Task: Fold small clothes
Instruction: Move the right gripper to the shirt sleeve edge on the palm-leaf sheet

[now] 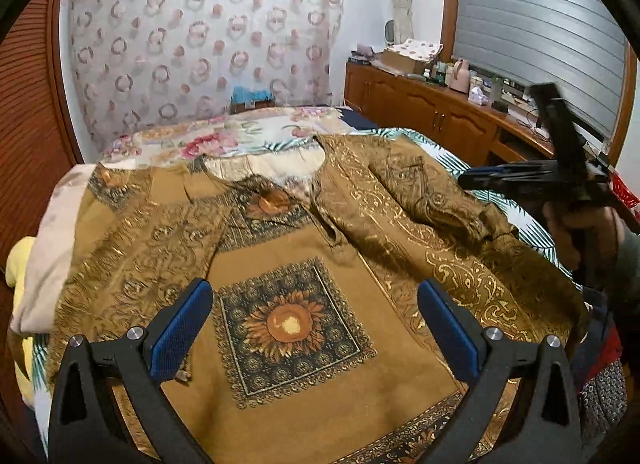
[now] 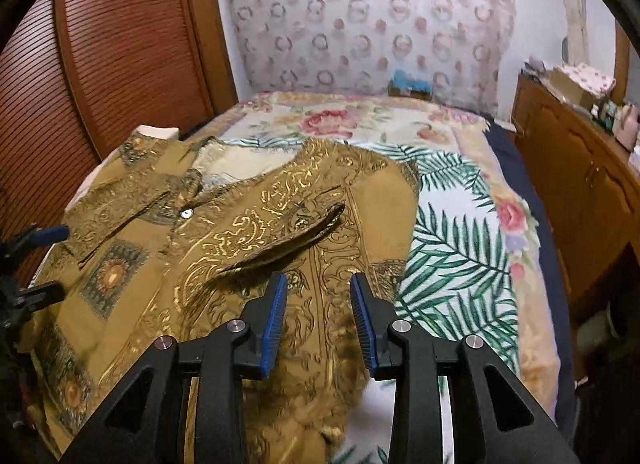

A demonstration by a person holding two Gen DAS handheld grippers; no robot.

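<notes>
Brown gold-print shirt (image 1: 304, 248) lies front-up across the floral bedspread (image 2: 460, 224), one sleeve (image 2: 280, 244) flopped over its chest. Your left gripper (image 1: 316, 328) hovers wide open over the sunflower panel; right gripper (image 2: 318, 320) is part-open, empty, above the shirt's side edge. Pinch the side seam w/ both layers, carry it to mid-chest, keep the hem square.

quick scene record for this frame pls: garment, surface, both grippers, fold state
garment: brown gold-patterned blouse with sunflower squares, spread front-up
surface: floral and palm-leaf bedspread
sleeves: one sleeve lies folded inward across the body; the other also lies over the front
left gripper: open, above the sunflower square, holding nothing
right gripper: open, over the blouse's side edge, holding nothing
surroundings: wooden cabinet beside the bed, patterned cloth on the far wall
fold state: sleeves in, body not yet folded
</notes>
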